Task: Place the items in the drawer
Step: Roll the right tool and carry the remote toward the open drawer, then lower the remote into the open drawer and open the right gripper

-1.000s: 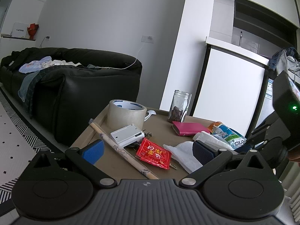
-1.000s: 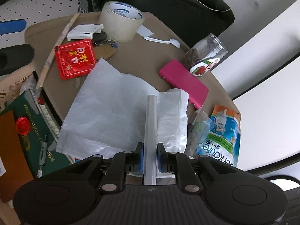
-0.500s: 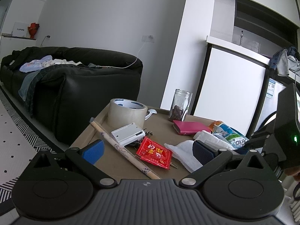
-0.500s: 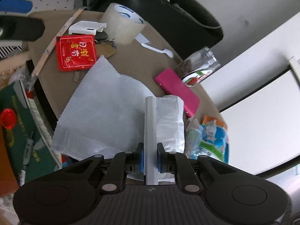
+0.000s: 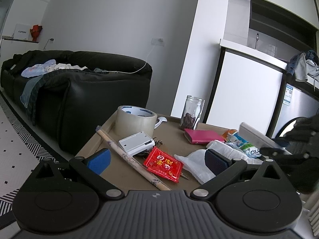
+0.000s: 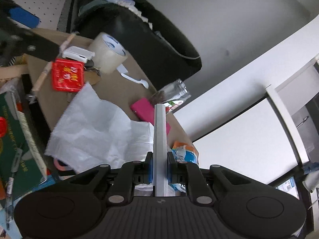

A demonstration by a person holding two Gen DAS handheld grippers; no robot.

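Lifted higher than a second ago, the metal bar (image 6: 159, 139) is now seen raised above the table (image 6: 117, 83) and tilted toward the white wall, where before it lay over the plastic bag (image 6: 95, 127).

Left wrist view: the left gripper (image 5: 157, 159) is held spread wide, nothing between its blue pads, low over the near edge of the table. On the table are seen a tape roll (image 5: 135, 120), a white box (image 5: 137, 143), a stick (image 5: 131, 159), a red packet (image 5: 163, 164), a jar (image 5: 192, 112), a pink case (image 5: 203, 136) and a blue pouch (image 5: 245, 145). At the right edge the bar (image 5: 257, 135) is seen carried by the dark, blurred right gripper (image 5: 279, 145). A black sofa (image 5: 79, 83) is seen behind.

Right wrist view: the right gripper (image 6: 160, 169) is clamped on the bar, which is pinched on both sides near its lower end and runs straight ahead. Below it lie the bag, the case (image 6: 143, 107) and the pouch (image 6: 185, 153). The packet (image 6: 67, 74), tape roll (image 6: 108, 52) and a white spoon (image 6: 133, 77) are seen farther left. No drawer can be made out.
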